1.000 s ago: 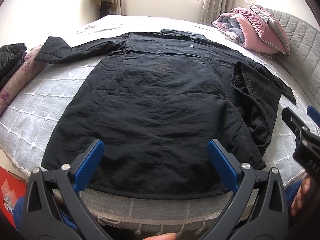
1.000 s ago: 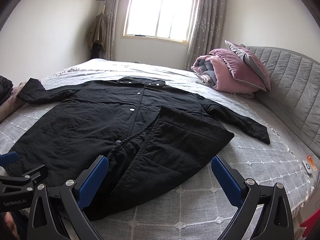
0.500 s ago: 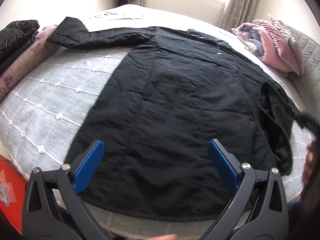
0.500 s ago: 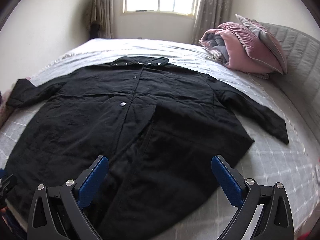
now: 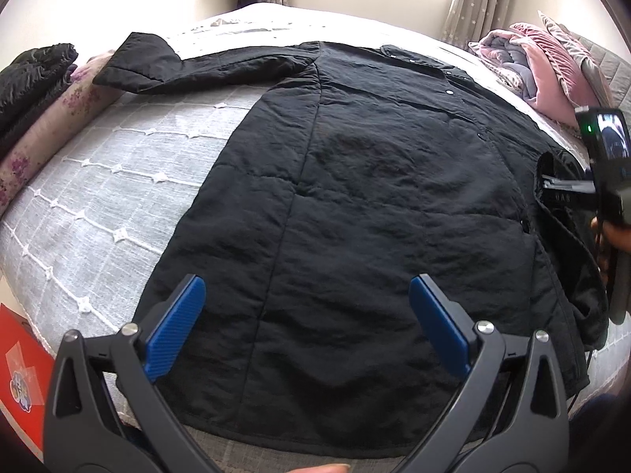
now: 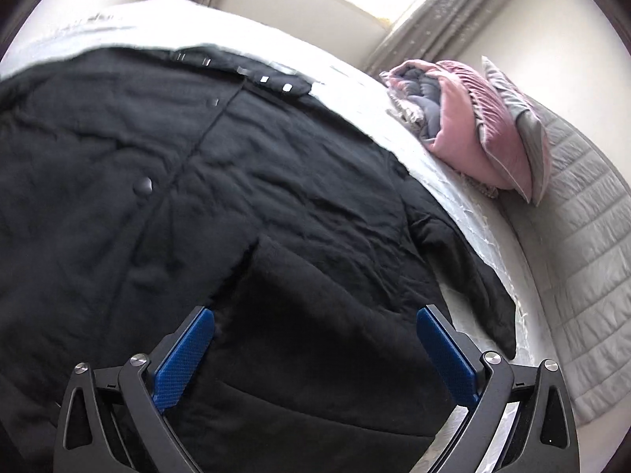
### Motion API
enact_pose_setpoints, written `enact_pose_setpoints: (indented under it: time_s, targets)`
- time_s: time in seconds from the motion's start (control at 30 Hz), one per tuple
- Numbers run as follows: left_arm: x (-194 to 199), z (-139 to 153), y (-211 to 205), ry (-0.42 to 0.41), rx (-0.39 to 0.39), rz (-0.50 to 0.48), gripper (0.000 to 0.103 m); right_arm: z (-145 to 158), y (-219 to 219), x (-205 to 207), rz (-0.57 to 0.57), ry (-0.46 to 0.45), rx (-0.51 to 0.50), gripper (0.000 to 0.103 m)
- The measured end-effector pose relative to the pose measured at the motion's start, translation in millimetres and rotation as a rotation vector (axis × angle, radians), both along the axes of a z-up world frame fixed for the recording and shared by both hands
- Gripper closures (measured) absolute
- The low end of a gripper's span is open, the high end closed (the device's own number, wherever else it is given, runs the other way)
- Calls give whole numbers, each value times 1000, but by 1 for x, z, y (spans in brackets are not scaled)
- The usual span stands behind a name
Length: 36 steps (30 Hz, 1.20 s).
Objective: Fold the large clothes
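- Bedroom, mid-fold: a long black coat [image 5: 355, 205] lies flat across a grey quilted bed [image 5: 118, 181], collar toward the window, hem at the near edge – its long axis runs straight away from both grippers.
- Left gripper [image 5: 307, 327] hovers over the hem, jaws spread wide, nothing between its blue pads.
- Right gripper [image 6: 315, 354] is over the turned-back front panel [image 6: 315, 295] on the coat's right side; its jaws have just been closing slightly yet stand wide, pads clear of the cloth.
- That panel lies directly ahead of the right jaws, so the right hand looks the nearer one to take it – the left sleeve [image 5: 165, 67] stretches well off toward a dark bundle [image 5: 31, 71].
- Pink pillows [image 6: 473, 126] sit by the headboard.
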<state>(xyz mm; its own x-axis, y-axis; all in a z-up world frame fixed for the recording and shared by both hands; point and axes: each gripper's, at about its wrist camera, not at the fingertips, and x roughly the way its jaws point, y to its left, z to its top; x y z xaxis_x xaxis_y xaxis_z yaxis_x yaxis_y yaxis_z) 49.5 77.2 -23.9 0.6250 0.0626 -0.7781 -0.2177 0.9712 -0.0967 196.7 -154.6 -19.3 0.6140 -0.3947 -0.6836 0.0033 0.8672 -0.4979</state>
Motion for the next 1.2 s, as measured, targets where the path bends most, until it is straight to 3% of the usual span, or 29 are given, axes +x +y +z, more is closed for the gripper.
enact_pose_setpoints:
  time_s: [0.03, 0.07, 0.1, 0.13, 0.23, 0.43, 0.6, 0.67, 0.77, 0.8, 0.83, 0.9, 0.97, 1.03, 1.17, 1.2]
  targets:
    - [1, 0, 0, 1, 3, 2, 0, -1, -5, 0, -1, 9, 19, 27]
    - [2, -1, -1, 3, 7, 3, 0, -1, -12, -1, -13, 19, 53, 37]
    - [2, -1, -2, 4, 10, 3, 0, 1, -22, -2, -40, 26, 91, 57]
    - [3, -2, -2, 4, 12, 4, 0, 3, -30, -5, -63, 27, 122, 69]
    - [2, -2, -2, 3, 8, -2, 0, 18, -44, -24, -85, 11, 199, 79]
    - [-4, 3, 1, -15, 3, -2, 0, 56, -89, -106, -180, -114, 378, 79]
    - [-11, 9, 1, -26, -17, -18, 0, 41, -153, -166, -351, -176, 520, 75]
    - [-15, 12, 7, -34, -45, -20, 0, 38, -182, -186, -426, -202, 636, 75]
    - [-19, 15, 23, -44, -88, 8, 0, 49, -218, -223, -521, -330, 803, 73]
    - [-19, 14, 30, -42, -100, 19, 0, 52, -223, -232, -515, -359, 813, 66]
    - [-20, 13, 37, -39, -115, 33, 0, 54, -225, -242, -506, -380, 813, 43]
    - [-22, 10, 51, -32, -142, 57, 0, 56, -228, -260, -515, -416, 798, 20]
    - [-25, 7, 64, -24, -170, 82, 0, 60, -233, -268, -455, -427, 845, 20]
    - [-29, 5, 75, -22, -184, 109, 0, 61, -241, -283, -369, -452, 952, 20]
    - [-34, 2, 84, -13, -215, 117, 0, 57, -247, -283, -333, -445, 1041, 20]
    - [-35, 1, 85, -9, -224, 122, 0, 56, -253, -291, -294, -475, 1134, 20]
